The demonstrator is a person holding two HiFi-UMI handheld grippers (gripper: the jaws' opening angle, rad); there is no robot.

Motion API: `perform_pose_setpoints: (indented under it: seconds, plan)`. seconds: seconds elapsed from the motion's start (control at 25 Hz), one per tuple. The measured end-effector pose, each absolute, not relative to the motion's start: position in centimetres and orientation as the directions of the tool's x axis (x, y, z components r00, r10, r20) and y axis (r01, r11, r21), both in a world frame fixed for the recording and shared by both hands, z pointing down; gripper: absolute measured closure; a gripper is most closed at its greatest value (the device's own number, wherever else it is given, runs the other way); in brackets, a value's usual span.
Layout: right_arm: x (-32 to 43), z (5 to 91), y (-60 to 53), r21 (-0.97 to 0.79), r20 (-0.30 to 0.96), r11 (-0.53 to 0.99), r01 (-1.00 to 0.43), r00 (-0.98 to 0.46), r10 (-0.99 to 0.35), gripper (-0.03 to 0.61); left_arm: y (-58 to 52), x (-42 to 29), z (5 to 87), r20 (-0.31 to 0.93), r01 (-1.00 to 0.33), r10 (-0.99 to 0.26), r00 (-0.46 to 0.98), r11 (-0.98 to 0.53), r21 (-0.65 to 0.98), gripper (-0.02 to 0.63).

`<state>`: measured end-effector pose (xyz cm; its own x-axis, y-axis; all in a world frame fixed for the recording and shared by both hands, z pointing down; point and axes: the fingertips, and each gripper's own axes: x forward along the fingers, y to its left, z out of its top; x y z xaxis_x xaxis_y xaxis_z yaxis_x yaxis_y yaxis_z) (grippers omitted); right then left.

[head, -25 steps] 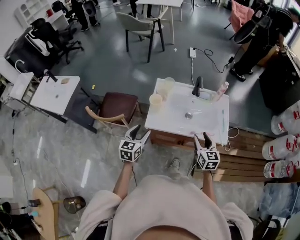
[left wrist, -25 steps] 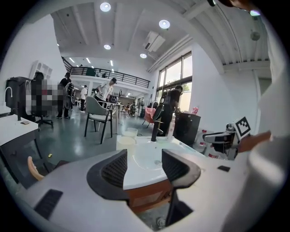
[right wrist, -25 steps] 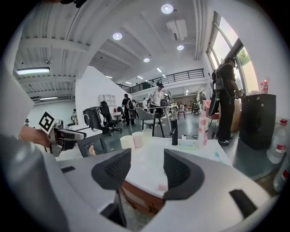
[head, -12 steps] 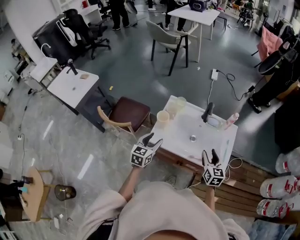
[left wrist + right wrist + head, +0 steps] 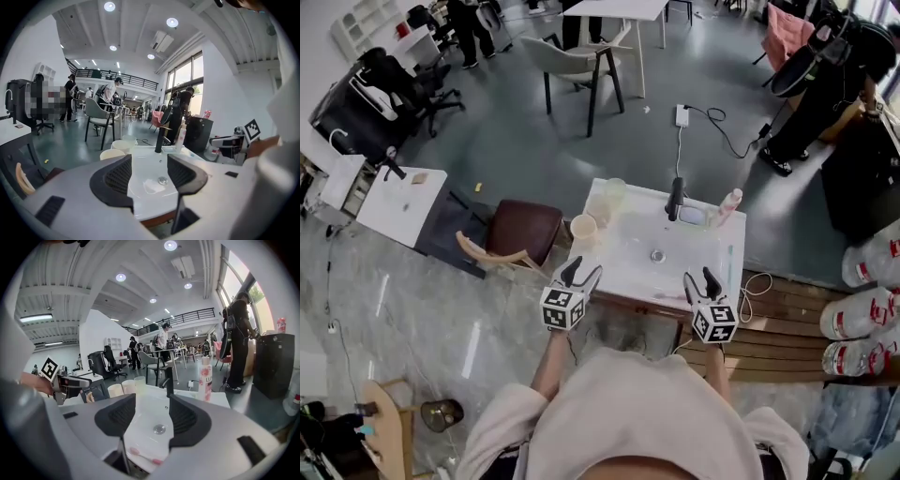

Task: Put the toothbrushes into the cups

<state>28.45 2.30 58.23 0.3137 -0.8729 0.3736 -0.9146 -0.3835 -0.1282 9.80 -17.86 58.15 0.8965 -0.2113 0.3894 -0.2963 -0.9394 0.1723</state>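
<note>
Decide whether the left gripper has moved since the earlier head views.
Yes: against the sink, the left gripper has come forward and rightward, closer to the cream cup on its left side.

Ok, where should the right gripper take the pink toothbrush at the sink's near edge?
Probably mid-handle, from above. The pink toothbrush lies flat on the white sink, crosswise ahead of the right gripper, whose jaws stand open and empty. Lying flat, it offers only its long sides, so tip the jaws down and close across it. I cannot tell the bristle end.
</note>
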Motion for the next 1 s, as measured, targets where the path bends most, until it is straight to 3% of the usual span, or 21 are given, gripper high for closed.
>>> perform_pose_setpoints:
  seconds: [0.56,1.0]
  plan:
    - [27.4,58.7,1.8,-0.146,0.383,-0.498,-0.855,0.415,-0.825,0.376,-20.3,11.7,58.9,0.396,-0.181,-0.097,0.913,-0.967,0.180,0.377]
    - [27.1,60.8,2.5,-0.108,0.462,-0.486,-0.867,0.389,-0.797,0.383,-20.0,13.2,59.6,0.404,-0.125,-0.036,0.914,-0.973,0.195,0.377]
